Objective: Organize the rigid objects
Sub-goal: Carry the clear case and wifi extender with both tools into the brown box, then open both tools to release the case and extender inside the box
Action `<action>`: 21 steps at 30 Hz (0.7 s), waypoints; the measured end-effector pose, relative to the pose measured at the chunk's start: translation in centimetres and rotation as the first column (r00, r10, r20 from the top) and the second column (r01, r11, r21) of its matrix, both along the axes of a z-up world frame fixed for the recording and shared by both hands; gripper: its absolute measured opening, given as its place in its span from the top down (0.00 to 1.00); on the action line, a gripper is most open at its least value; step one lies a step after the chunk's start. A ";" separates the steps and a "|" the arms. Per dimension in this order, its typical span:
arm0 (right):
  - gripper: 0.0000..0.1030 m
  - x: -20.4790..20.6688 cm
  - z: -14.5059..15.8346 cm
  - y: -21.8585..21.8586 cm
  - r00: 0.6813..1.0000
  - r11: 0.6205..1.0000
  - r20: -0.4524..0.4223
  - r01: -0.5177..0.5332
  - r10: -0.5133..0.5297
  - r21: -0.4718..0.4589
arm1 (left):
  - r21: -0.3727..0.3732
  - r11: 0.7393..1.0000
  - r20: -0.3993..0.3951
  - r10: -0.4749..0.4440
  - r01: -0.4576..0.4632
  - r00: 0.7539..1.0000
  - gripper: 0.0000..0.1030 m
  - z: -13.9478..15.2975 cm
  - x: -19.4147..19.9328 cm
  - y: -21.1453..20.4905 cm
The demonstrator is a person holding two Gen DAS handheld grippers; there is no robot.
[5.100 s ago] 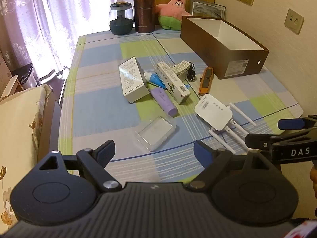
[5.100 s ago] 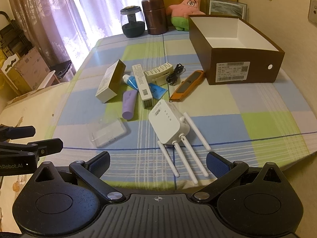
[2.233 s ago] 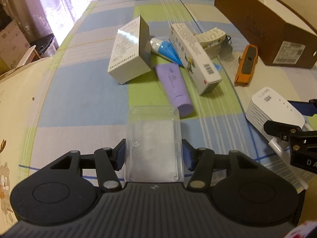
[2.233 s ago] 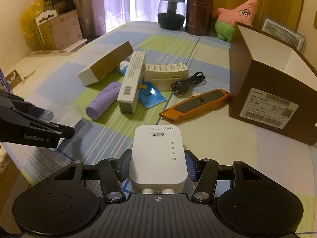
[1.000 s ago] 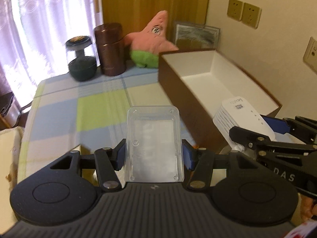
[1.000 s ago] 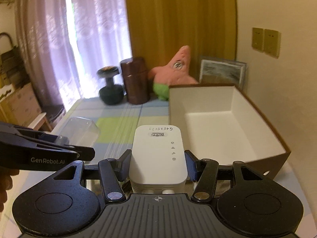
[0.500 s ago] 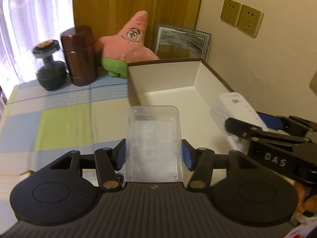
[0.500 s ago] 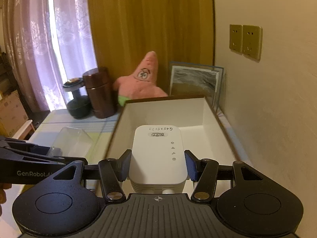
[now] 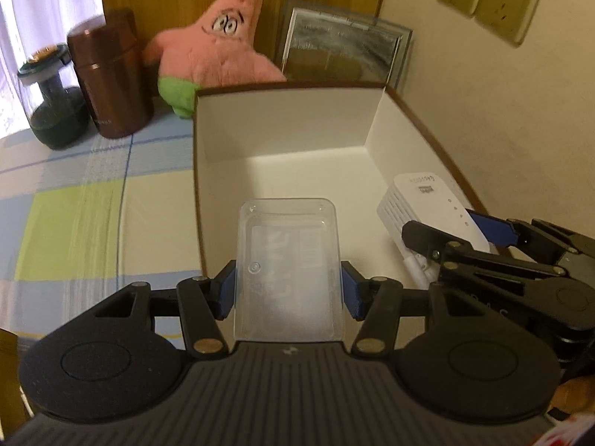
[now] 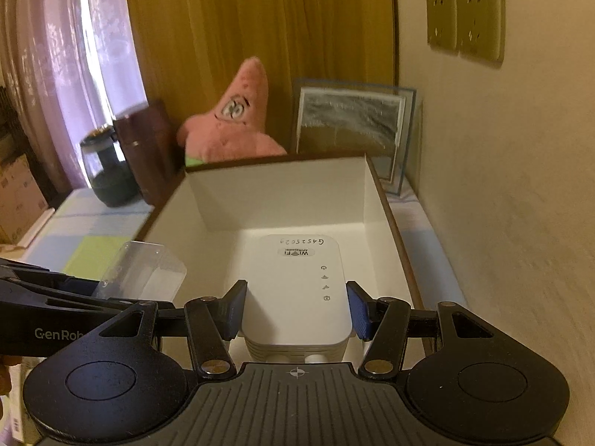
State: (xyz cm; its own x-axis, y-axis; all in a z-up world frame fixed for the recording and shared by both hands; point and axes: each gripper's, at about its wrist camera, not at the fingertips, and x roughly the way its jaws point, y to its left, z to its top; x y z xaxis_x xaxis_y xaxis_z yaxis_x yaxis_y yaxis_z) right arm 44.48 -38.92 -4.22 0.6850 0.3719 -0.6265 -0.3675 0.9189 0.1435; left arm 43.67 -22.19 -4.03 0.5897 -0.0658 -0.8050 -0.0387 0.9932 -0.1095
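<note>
While both loads hang over the open brown box, I read this as the drop-off step: two items carried in, neither released yet.

Box fills the centre of both views, white inside, floor bare as far as I can see. Its near wall is hidden behind the gripper bodies in both views, so I can't judge height above the floor.

Right gripper: fingers part closed, blue pads on both sides of the white wifi repeater, which sits centre frame over the right half of the box. In the left view it shows at right of frame close to the box's right wall; whether it touches the wall I can't tell. Its antennas are mostly hidden under the gripper; only stubs show.

Left gripper: fingers closed onto the clear plastic case, centre frame, over the box's left half just inside the left wall.

Next move, my call: lower each load until it's close to the floor, then open the fingers, one side at a time since the two grippers sit near each other. Keep the repeater off the right wall and the case off the left rim.

Hard to read: case contents, just faint print through the plastic. Worktop items outside the box aren't in frame, so remaining count unknown.
</note>
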 end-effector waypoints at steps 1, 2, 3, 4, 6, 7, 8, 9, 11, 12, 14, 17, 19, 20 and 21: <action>0.49 0.4 -0.3 0.0 1.000 1.000 -0.008 -0.003 0.003 -0.003 | 0.001 1.000 -0.009 0.003 -0.003 1.000 0.49 -0.4 0.4 0.0; 0.49 0.8 -0.6 -0.1 1.000 1.000 -0.015 -0.008 0.008 -0.006 | 0.005 1.000 -0.014 0.003 -0.003 1.000 0.49 -0.6 0.7 -0.1; 0.49 1.2 -0.9 -0.1 1.000 1.000 -0.021 -0.011 0.011 -0.009 | 0.010 1.000 -0.017 0.003 -0.003 1.000 0.49 -0.9 1.0 -0.2; 0.49 1.5 -1.2 -0.1 1.000 1.000 -0.026 -0.014 0.013 -0.012 | 0.014 1.000 -0.023 0.004 -0.004 1.000 0.49 -1.1 1.4 -0.2; 0.49 2.3 -1.6 -0.1 0.999 1.000 -0.035 -0.017 0.016 -0.018 | 0.010 1.000 -0.032 0.008 -0.007 0.999 0.49 -1.4 2.0 -0.3; 0.49 2.5 -1.8 -0.1 0.999 1.000 -0.036 -0.018 0.017 -0.023 | 0.014 1.000 -0.034 0.008 -0.008 0.999 0.49 -1.6 2.3 -0.3; 0.49 2.8 -1.9 -0.1 0.999 1.000 -0.037 -0.016 0.016 -0.025 | 0.019 1.000 -0.035 0.009 -0.008 0.999 0.49 -1.7 2.6 -0.4; 0.49 3.0 -2.1 -0.1 0.999 0.999 -0.040 -0.015 0.014 -0.030 | 0.024 1.000 -0.038 0.009 -0.008 0.999 0.49 -1.8 2.7 -0.5; 0.49 3.3 -2.3 0.0 0.999 0.999 -0.047 -0.014 0.013 -0.037 | 0.022 1.000 -0.043 0.009 -0.008 0.999 0.49 -2.1 3.1 -0.6; 0.49 3.5 -2.3 0.0 0.998 0.999 -0.057 -0.013 0.011 -0.039 | 0.021 1.000 -0.044 0.012 -0.011 0.999 0.49 -2.2 3.2 -0.6; 0.49 3.7 -2.3 -0.1 0.998 0.999 -0.059 -0.013 0.011 -0.036 | 0.027 1.000 -0.039 0.015 -0.014 0.999 0.49 -2.3 3.5 -0.6; 0.49 3.7 -2.2 -0.4 0.998 0.999 -0.064 -0.012 0.010 -0.030 | 0.028 1.000 -0.040 -0.003 0.005 0.999 0.50 -2.4 3.8 -0.7; 0.49 3.6 -2.2 -0.6 0.997 1.000 -0.076 -0.012 0.010 -0.023 | 0.031 0.999 -0.040 -0.021 0.022 0.999 0.50 -2.5 3.9 -0.9; 0.49 3.6 -2.1 -0.7 0.996 1.000 -0.083 -0.013 0.011 -0.019 | 0.032 0.999 -0.038 -0.029 0.030 0.999 0.49 -2.5 3.9 -1.0; 0.49 3.5 -2.1 -0.9 0.996 1.000 -0.091 -0.013 0.012 -0.014 | 0.033 0.999 -0.036 -0.035 0.036 0.999 0.48 -2.5 3.8 -1.0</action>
State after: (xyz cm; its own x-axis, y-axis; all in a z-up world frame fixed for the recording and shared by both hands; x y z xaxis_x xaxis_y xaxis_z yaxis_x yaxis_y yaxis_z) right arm 47.95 -39.80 -6.29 0.6201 0.3709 -0.6913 -0.3653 0.9164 0.1640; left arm 47.49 -23.17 -6.55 0.5583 -0.0592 -0.8275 -0.0064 0.9971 -0.0757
